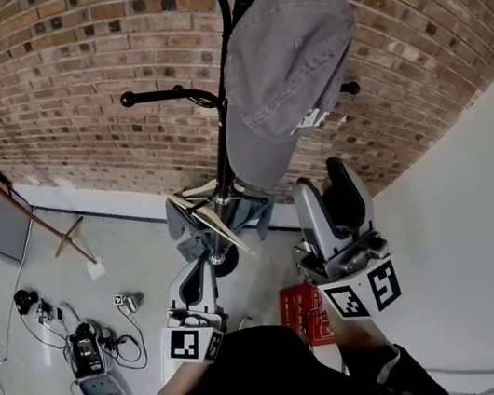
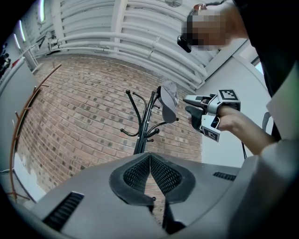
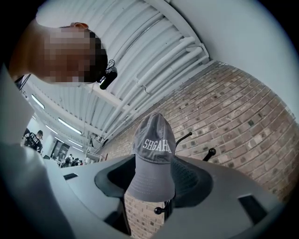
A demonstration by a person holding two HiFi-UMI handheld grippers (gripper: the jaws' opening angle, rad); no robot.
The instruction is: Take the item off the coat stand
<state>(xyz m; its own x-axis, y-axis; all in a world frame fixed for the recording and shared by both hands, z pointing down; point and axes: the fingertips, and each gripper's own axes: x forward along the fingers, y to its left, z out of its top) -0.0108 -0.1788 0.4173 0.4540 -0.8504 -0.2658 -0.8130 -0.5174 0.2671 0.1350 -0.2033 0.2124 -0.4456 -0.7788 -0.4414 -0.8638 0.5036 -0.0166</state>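
A grey cap [image 1: 289, 61] with white lettering hangs on top of the black coat stand [image 1: 221, 102], its brim pointing down. My right gripper [image 1: 324, 178] is raised just under the brim, its jaws open. In the right gripper view the cap [image 3: 154, 149] hangs straight ahead, its brim in line with the gap between the two pads, which do not press on it. My left gripper [image 1: 216, 211] is lower, to the left beside the stand's pole, shut with nothing in it. The left gripper view shows the stand [image 2: 145, 123], the cap [image 2: 167, 100] and the right gripper [image 2: 191, 106] next to the cap.
A brick wall [image 1: 64, 73] stands behind the stand and a white wall [image 1: 488, 225] runs to the right. Empty hooks [image 1: 128, 99] stick out of the stand. On the floor lie a red item [image 1: 302, 319] and cables with devices [image 1: 84, 348] at the left.
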